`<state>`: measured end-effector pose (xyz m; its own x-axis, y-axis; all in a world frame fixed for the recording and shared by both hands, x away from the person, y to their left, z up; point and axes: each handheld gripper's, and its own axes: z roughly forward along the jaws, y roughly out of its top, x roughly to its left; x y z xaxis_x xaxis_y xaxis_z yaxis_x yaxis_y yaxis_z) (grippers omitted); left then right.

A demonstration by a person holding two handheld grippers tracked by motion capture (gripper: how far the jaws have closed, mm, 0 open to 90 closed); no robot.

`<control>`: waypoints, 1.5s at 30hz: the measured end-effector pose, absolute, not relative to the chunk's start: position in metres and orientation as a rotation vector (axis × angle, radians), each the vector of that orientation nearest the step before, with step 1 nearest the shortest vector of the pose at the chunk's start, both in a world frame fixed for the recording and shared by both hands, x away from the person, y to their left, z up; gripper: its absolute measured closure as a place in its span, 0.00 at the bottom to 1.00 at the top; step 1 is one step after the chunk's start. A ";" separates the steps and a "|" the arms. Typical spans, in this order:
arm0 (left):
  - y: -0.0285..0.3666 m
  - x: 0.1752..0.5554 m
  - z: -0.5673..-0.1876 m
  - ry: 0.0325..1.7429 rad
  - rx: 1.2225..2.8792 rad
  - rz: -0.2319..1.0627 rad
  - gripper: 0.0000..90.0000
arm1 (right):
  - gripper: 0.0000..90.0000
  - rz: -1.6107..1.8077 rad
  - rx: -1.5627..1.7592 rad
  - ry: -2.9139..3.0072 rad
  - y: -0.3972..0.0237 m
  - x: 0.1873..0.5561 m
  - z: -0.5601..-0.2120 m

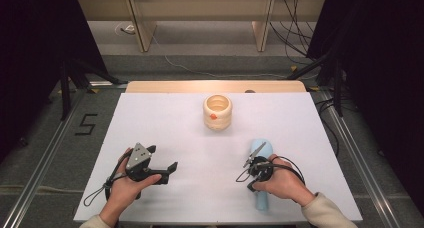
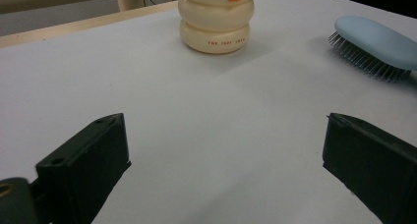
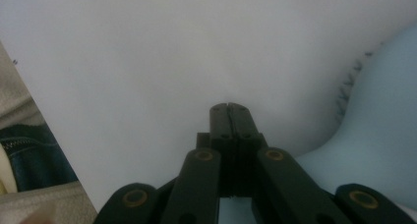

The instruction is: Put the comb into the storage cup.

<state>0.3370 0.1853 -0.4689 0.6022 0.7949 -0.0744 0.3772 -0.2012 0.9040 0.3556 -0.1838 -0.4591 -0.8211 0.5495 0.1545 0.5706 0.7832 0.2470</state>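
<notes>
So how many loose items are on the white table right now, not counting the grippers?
2. A cream ring-shaped cup stands upright at the far middle; a light blue hairbrush lies at the near right, directly under the right gripper.

The right hand (image 1: 286, 182) hides the middle of the blue hairbrush (image 1: 263, 148), whose bristles blur close up.

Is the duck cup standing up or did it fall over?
Standing up. The duck cup rests on its base on the white table, with its open mouth facing upward.
</notes>
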 end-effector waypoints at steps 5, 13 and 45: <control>0.185 0.337 -0.469 0.952 1.808 0.510 0.03 | 1.00 -0.431 -0.926 -2.903 -0.197 0.352 -0.458; 0.185 0.337 -0.469 0.954 1.808 0.512 0.04 | 1.00 -0.440 -1.020 -2.883 -0.225 0.352 -0.458; 0.185 0.337 -0.469 0.958 1.810 0.513 0.04 | 0.95 -0.491 -1.121 -2.853 -0.255 0.355 -0.457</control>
